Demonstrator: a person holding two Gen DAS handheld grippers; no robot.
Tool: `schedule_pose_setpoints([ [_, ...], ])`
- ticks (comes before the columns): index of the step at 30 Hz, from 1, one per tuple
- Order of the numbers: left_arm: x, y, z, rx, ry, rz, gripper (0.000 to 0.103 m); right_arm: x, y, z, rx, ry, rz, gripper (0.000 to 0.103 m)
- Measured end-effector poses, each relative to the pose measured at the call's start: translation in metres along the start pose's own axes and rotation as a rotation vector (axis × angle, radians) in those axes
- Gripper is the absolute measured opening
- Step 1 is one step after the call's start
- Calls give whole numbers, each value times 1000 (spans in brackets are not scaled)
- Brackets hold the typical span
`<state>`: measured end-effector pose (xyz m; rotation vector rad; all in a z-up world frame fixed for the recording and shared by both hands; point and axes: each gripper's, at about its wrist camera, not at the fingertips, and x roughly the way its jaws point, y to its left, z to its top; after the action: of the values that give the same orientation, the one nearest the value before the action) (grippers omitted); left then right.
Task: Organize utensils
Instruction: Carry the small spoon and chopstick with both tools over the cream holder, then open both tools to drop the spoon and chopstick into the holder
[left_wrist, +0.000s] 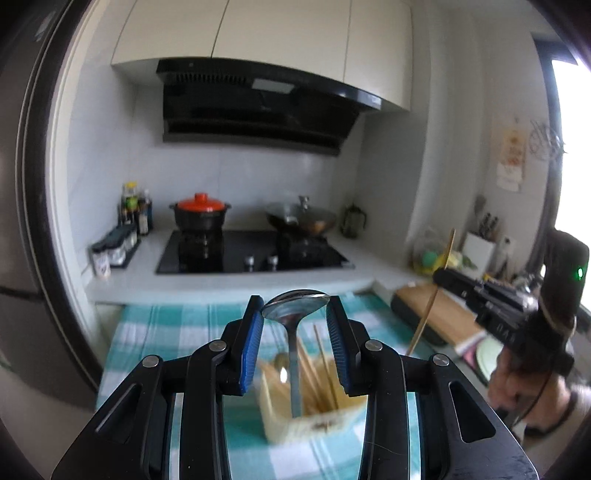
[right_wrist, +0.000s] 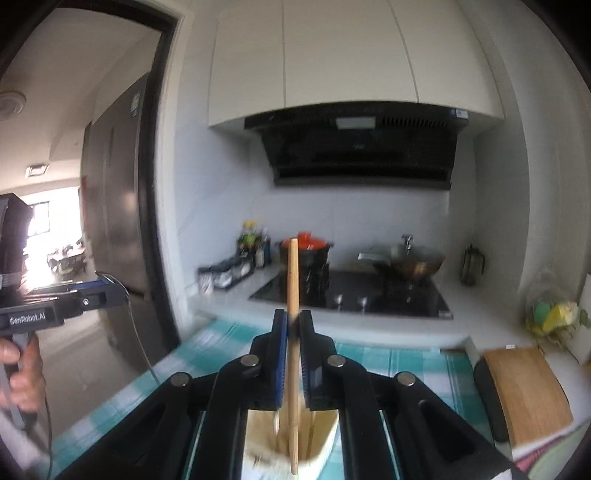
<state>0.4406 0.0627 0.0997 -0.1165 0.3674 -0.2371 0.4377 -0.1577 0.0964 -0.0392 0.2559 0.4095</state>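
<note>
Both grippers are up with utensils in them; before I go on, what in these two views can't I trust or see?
- Beige utensil holder: blurred in both views; contents uncountable.
- Metal spoon in left gripper: handle end lost in the blur of the holder.
- Wooden chopstick in right gripper: lower tip blurred in right wrist view.
- Teal checked tablecloth: near part hidden by gripper bodies.

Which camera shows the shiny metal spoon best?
The left wrist view: the metal spoon fills its middle, bowl gripped between the left gripper fingers. The right wrist view shows no spoon clearly.
</note>
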Motion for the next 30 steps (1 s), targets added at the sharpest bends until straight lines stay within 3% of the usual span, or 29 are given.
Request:
schedule_pose_setpoints([
  [4,52,0,-7,-18,38,4,35,47,-10,-20,8,26,-25,7],
  [11,132,23,-66,-76,218,30,35,116,-32,-91,26,221,-23,7],
  [16,166,30,-101,-81,318,61,35,146,-50,-119,88,339,-16,7],
  [20,179,34,-111,-98,376,88,37,154,-59,-121,106,396,-72,10],
  [21,178,36,-111,-102,381,88,42,152,-61,-119,110,402,-87,22],
  [22,172,37,-110,-101,379,95,50,145,-63,-115,116,403,-114,43],
  [23,158,39,-109,-87,367,110,56,135,-65,-111,120,392,-132,52],
  [25,128,43,-108,-47,334,133,79,101,-69,-102,117,357,-156,57],
  [27,98,44,-109,-8,305,169,88,70,-70,-94,96,351,-173,57],
  [30,41,35,-117,66,254,250,101,12,-64,-87,89,306,-194,70],
])
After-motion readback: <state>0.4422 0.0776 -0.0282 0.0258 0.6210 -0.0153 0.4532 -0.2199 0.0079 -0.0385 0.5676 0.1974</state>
